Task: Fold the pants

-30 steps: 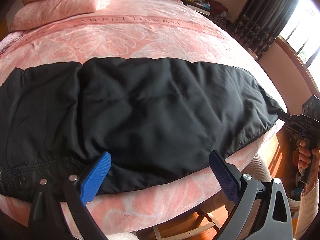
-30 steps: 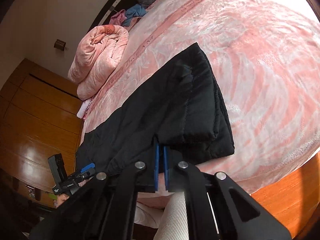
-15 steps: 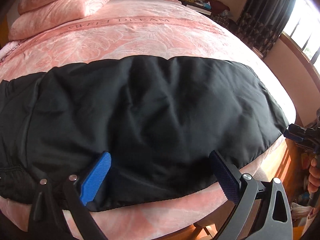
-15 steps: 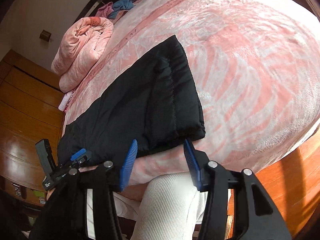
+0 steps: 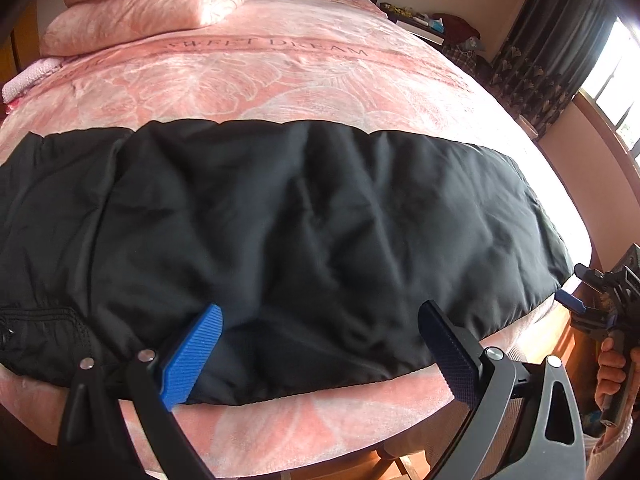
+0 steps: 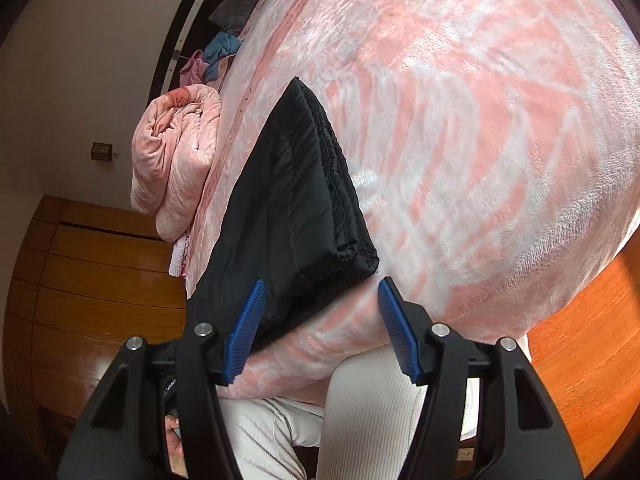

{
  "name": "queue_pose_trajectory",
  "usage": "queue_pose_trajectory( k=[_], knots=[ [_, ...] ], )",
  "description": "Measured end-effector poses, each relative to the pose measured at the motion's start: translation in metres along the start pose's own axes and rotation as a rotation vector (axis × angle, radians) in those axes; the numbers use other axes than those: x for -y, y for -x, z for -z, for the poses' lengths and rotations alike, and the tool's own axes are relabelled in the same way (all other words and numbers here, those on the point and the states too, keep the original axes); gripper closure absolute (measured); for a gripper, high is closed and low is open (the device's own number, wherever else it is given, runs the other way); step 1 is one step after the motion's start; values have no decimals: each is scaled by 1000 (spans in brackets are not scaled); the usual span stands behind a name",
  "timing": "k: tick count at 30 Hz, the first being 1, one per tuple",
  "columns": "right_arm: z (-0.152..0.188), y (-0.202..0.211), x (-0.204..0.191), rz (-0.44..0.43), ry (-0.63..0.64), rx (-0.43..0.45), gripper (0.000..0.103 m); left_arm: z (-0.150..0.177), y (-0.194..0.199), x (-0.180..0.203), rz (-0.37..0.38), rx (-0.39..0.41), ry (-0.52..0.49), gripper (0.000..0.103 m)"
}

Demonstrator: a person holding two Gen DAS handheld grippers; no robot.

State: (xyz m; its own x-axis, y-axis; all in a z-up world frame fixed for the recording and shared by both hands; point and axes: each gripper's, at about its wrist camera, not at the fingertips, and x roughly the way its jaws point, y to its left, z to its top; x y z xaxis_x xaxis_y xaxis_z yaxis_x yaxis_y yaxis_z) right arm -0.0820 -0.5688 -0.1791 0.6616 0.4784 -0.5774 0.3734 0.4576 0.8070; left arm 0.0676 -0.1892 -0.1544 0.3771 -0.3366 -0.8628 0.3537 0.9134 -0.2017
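Black padded pants [image 5: 304, 232] lie folded lengthwise along the near edge of a pink bed [image 5: 280, 80]. The waistband is at the left in the left wrist view; the leg cuffs [image 6: 340, 224] show close in the right wrist view. My left gripper [image 5: 320, 344] is open and empty, its blue pads just above the pants' near hem. My right gripper [image 6: 320, 316] is open and empty, just off the cuff corner. It also shows at the far right of the left wrist view [image 5: 588, 300].
A rolled pink duvet [image 5: 152, 4] lies at the head of the bed, with loose clothes [image 6: 224, 48] beyond it. A wooden wardrobe [image 6: 88, 280] stands to the left. The person's legs in white trousers [image 6: 360, 420] are against the bed edge. Curtains [image 5: 552, 40] hang at the right.
My right gripper has let go of the cuff end, opened wide and drawn slightly back. The pants now rest flat on the bed. My left gripper stays open, shifted slightly right along the pants.
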Motion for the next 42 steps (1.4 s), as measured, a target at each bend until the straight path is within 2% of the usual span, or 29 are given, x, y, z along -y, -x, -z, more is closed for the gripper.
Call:
queue_pose_trajectory(
  k=[4,6,7,10,13,16,19,22,25,26,28,31,32,33,36,39,42],
  knots=[
    [-9,-9,4,-31,-34,0,46,-1,-3,-5,-6,-4,14,4],
    [-14,-11,2,-30,-26,3,58,0,-6,-3,-18,-6,8,4],
    [-15,-13,0,-36,-21,0,70,0,-8,-2,-27,-9,-1,4],
    [-20,-14,-8,-92,-20,1,82,2,-12,2,-46,-12,-22,4],
    [-28,-7,-33,-118,27,14,84,3,-14,0,-42,-12,-19,4],
    [-42,4,-77,-146,123,28,87,0,-14,-2,-30,-7,10,4],
    [-54,15,-123,-129,238,46,89,-11,-11,0,1,27,65,4],
    [-71,36,-144,-124,295,98,90,-33,-4,8,62,80,105,4],
    [-90,70,-128,-106,266,194,90,-53,-1,29,121,106,97,4],
    [-95,80,-115,-74,253,224,90,-56,-4,37,125,96,84,4],
    [-99,89,-87,50,233,247,90,-56,-17,48,124,55,69,4],
    [-97,67,-34,250,183,156,89,-41,-43,53,99,-28,56,4],
    [-94,56,-17,315,170,129,89,-34,-48,56,78,-26,26,4],
    [-90,48,-5,346,165,111,88,-29,-50,61,55,-7,-25,4],
    [-85,43,11,314,137,128,87,-17,-48,74,-7,15,-144,4],
    [-83,46,9,307,146,142,85,-15,-36,67,1,17,-124,4],
    [-80,46,9,334,156,141,73,-16,-14,50,-10,62,-74,4]
  ],
)
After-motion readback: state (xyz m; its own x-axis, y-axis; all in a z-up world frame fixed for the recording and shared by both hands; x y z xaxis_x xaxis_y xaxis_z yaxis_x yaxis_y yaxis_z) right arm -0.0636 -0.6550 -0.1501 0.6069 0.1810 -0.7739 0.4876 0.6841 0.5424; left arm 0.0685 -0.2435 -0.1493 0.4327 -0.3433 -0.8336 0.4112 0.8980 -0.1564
